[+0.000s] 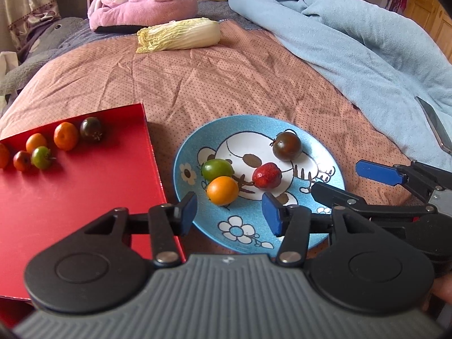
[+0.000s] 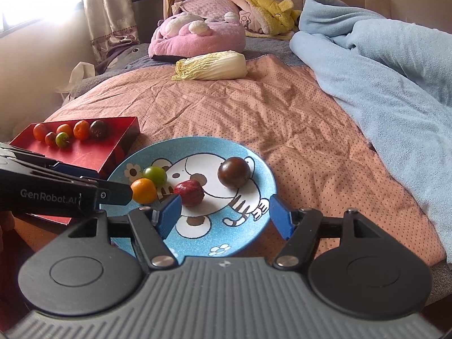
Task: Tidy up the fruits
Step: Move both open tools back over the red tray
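Observation:
A blue cartoon plate [image 1: 192,152] [image 2: 262,175] lies on the bed. It holds a green tomato [image 1: 217,168] [image 2: 154,174], an orange tomato [image 1: 222,190] [image 2: 144,189], a red fruit [image 1: 267,175] [image 2: 188,193] and a dark tomato [image 1: 287,145] [image 2: 234,172]. A red tray [image 1: 84,197] [image 2: 84,152] to its left holds several small tomatoes [image 1: 65,136] [image 2: 82,130]. My left gripper [image 1: 229,214] is open and empty, just short of the orange tomato. My right gripper [image 2: 224,214] is open and empty over the plate's near part, the red fruit by its left finger.
A napa cabbage [image 1: 180,37] [image 2: 212,66] lies farther back on the pink bedspread [image 1: 226,84]. A light blue blanket [image 1: 353,42] [image 2: 381,65] is heaped on the right, with a phone [image 1: 435,124] on it. Plush toys [image 1: 141,0] [image 2: 197,31] lie at the head of the bed.

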Action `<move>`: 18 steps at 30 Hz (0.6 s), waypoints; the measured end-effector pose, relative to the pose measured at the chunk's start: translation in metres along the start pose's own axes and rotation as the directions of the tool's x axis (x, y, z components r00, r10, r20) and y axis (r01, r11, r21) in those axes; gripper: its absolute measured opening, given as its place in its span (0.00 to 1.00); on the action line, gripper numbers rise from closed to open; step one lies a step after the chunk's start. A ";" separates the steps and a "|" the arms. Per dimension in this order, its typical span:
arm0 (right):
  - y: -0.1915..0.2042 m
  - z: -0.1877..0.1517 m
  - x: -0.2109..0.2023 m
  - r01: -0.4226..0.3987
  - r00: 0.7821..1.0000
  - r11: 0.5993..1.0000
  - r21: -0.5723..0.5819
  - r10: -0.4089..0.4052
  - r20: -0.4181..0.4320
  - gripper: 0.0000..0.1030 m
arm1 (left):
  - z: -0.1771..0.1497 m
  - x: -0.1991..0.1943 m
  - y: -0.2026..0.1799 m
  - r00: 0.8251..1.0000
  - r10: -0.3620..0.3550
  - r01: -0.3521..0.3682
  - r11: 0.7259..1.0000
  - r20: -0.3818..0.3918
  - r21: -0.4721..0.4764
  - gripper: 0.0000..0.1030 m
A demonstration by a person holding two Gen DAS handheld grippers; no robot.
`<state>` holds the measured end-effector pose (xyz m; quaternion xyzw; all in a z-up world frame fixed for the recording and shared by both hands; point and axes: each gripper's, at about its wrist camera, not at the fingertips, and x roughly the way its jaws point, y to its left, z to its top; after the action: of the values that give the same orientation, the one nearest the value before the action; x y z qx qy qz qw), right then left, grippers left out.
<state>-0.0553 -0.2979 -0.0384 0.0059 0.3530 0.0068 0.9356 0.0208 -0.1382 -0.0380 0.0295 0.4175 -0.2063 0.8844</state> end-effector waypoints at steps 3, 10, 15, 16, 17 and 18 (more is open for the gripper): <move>0.007 0.003 0.000 -0.011 1.000 1.000 -0.015 0.011 -0.001 0.71 | -0.001 -0.003 0.008 1.000 0.011 -0.011 1.000 0.007 -0.016 0.52; 0.025 0.010 0.002 -0.042 0.999 0.998 -0.053 0.041 -0.005 0.71 | -0.002 -0.008 0.029 0.999 0.039 -0.038 0.998 0.015 -0.056 0.52; 0.042 0.015 0.007 -0.068 0.998 0.994 -0.083 0.067 -0.011 0.71 | -0.004 -0.013 0.048 0.998 0.061 -0.058 0.995 0.025 -0.082 0.52; 0.046 0.016 0.007 -0.075 0.997 0.993 -0.091 0.074 -0.013 0.71 | -0.005 -0.014 0.051 0.997 0.066 -0.063 0.994 0.026 -0.087 0.52; 0.050 0.018 0.008 -0.083 0.996 0.992 -0.099 0.082 -0.015 0.71 | -0.006 -0.015 0.056 0.997 0.073 -0.070 0.993 0.026 -0.095 0.52; 0.053 0.019 0.010 -0.092 0.996 0.990 -0.107 0.091 -0.016 0.71 | -0.007 -0.016 0.060 0.997 0.079 -0.076 0.992 0.027 -0.100 0.52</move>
<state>-0.0357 -0.2443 -0.0297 -0.0283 0.3569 0.0686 0.9312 0.0299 -0.0762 -0.0375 -0.0016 0.4119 -0.1515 0.8986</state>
